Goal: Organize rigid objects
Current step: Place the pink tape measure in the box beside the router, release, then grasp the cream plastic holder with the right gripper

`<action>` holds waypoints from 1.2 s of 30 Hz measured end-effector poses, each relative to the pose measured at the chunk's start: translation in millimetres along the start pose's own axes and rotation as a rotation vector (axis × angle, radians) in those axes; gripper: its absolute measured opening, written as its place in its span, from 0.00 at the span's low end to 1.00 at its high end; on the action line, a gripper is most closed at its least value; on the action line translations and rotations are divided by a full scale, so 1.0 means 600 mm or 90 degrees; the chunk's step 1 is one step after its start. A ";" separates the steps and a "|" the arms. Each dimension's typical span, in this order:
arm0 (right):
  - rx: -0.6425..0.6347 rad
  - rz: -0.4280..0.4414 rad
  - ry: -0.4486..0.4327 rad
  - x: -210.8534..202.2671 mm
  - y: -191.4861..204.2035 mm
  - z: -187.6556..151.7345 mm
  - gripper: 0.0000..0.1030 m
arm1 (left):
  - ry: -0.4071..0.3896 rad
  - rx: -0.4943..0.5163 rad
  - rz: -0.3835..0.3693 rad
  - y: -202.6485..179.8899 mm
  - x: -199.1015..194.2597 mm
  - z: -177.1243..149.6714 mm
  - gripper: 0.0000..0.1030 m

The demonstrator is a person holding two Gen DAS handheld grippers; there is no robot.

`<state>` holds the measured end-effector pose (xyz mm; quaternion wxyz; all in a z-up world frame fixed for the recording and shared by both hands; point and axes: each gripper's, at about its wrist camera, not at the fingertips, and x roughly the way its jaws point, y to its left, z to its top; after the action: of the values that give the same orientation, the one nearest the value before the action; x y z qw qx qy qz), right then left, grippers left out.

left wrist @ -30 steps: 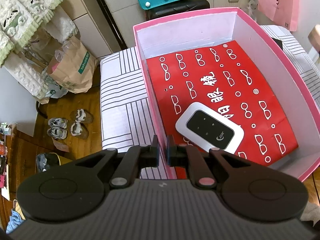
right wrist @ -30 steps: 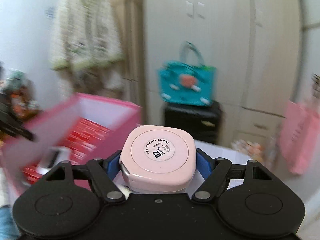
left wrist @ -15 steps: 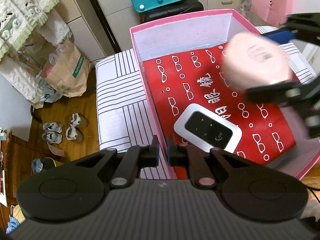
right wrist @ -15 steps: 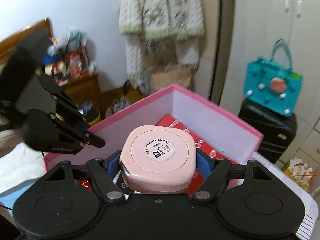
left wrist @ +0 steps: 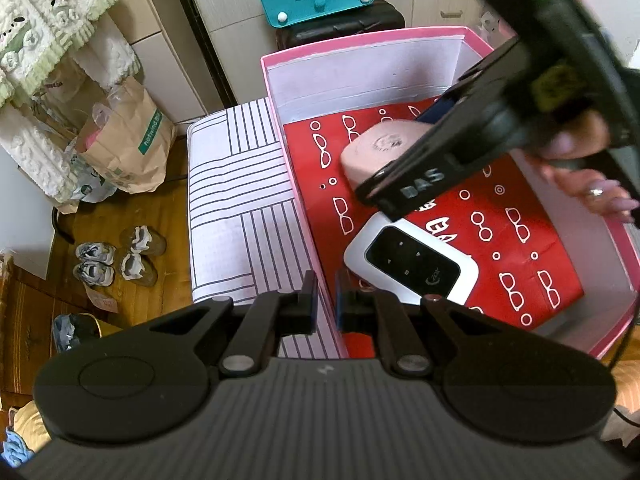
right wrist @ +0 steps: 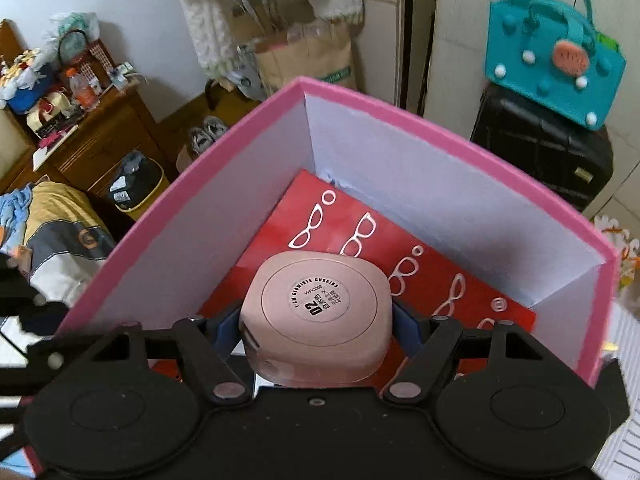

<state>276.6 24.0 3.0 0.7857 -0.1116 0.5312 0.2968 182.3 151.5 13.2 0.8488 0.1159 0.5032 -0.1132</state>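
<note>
A pink box (left wrist: 360,40) with white inner walls stands on a striped surface, a red sheet (left wrist: 520,248) printed with glasses lining its floor. On the sheet lies a white pocket device (left wrist: 412,264) with a black screen. My left gripper (left wrist: 326,300) is shut on the box's near left wall, one finger on each side. My right gripper (right wrist: 316,320) is shut on a pink rounded case (right wrist: 316,308) with a round label. It holds the case low inside the box, over the far left part of the sheet. From the left wrist, the case (left wrist: 376,148) shows behind the right gripper (left wrist: 400,152) and a hand (left wrist: 580,184).
The striped white surface (left wrist: 232,200) extends left of the box. On the wooden floor beyond are a brown paper bag (left wrist: 128,148) and small shoes (left wrist: 116,256). A teal bag (right wrist: 556,56) sits on a black suitcase (right wrist: 540,152) behind the box. A cluttered wooden cabinet (right wrist: 92,136) stands at left.
The right gripper has swung in over the box with the pink case, tipped downward and sunk between the walls. The left gripper keeps its hold on the box wall.
</note>
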 end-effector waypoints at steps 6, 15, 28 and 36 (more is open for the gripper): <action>-0.004 0.022 0.038 0.032 0.015 0.006 0.77 | -0.002 -0.001 -0.001 0.001 -0.001 0.000 0.07; -0.017 -0.002 -0.062 -0.091 0.005 -0.023 0.78 | -0.003 0.003 -0.004 0.002 -0.001 0.000 0.07; 0.008 -0.053 -0.266 -0.260 -0.073 -0.186 0.80 | -0.011 0.007 -0.008 0.003 -0.002 -0.005 0.08; 0.067 -0.137 -0.313 -0.241 -0.132 -0.312 0.84 | -0.017 0.003 -0.006 0.003 -0.001 -0.006 0.08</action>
<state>141.5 -181.2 45.5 0.9227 -0.0514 0.3244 0.2017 179.8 154.4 12.3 0.8546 0.1139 0.4923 -0.1196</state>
